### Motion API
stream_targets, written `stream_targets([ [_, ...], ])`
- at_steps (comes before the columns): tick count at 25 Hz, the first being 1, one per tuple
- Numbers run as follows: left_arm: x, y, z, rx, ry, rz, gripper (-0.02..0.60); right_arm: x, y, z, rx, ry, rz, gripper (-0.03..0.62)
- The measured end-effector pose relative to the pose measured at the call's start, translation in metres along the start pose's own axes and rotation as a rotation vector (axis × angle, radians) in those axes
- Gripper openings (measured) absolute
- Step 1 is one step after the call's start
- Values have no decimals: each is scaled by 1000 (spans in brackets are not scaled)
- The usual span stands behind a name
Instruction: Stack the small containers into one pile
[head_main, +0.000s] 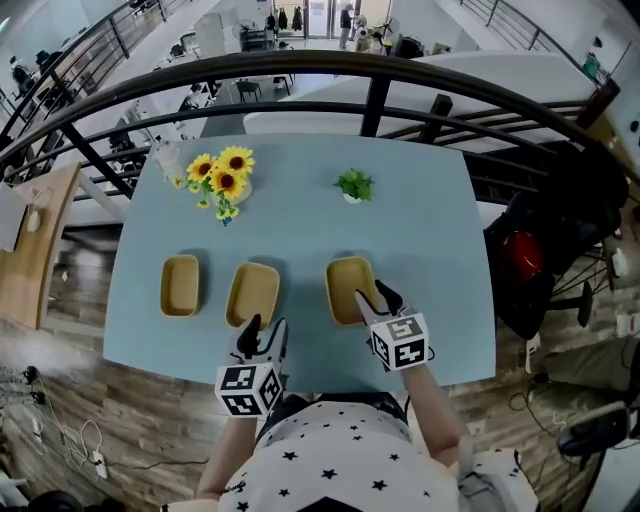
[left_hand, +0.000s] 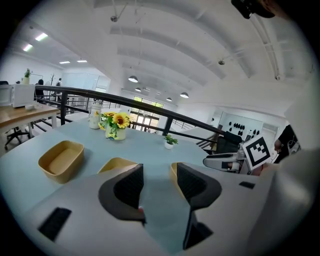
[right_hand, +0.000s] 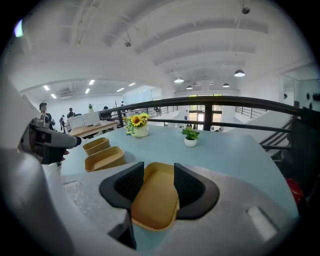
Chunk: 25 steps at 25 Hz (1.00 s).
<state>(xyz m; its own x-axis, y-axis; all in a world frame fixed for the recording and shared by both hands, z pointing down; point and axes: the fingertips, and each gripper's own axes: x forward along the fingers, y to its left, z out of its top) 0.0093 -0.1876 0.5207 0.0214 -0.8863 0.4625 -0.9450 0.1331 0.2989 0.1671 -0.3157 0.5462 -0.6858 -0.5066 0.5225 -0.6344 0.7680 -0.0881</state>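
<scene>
Three tan, shallow containers lie in a row on the light blue table (head_main: 430, 240): left one (head_main: 180, 285), middle one (head_main: 253, 294) and right one (head_main: 345, 285). My left gripper (head_main: 265, 330) hovers at the table's near edge, just in front of the middle container (left_hand: 116, 164). In its own view the left gripper (left_hand: 159, 182) is open, with only bare table between the jaws. My right gripper (head_main: 375, 297) is over the near right corner of the right container (right_hand: 155, 200). In its own view the right gripper (right_hand: 159, 181) is open, and the container's inside shows between the jaws.
A vase of sunflowers (head_main: 225, 180), a small potted plant (head_main: 353, 185) and a glass jar (head_main: 168, 160) stand at the table's far side. A dark railing (head_main: 380, 70) runs behind the table. A chair with a red bag (head_main: 520, 255) stands to the right.
</scene>
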Motion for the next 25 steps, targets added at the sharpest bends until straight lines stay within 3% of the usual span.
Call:
stream_targets([
  [20, 22, -5, -4, -4, 39, 37, 204, 44, -41, -62, 28, 182, -36, 170],
  [25, 18, -2, -5, -6, 39, 51, 204, 45, -46, -68, 23, 208, -71, 127],
])
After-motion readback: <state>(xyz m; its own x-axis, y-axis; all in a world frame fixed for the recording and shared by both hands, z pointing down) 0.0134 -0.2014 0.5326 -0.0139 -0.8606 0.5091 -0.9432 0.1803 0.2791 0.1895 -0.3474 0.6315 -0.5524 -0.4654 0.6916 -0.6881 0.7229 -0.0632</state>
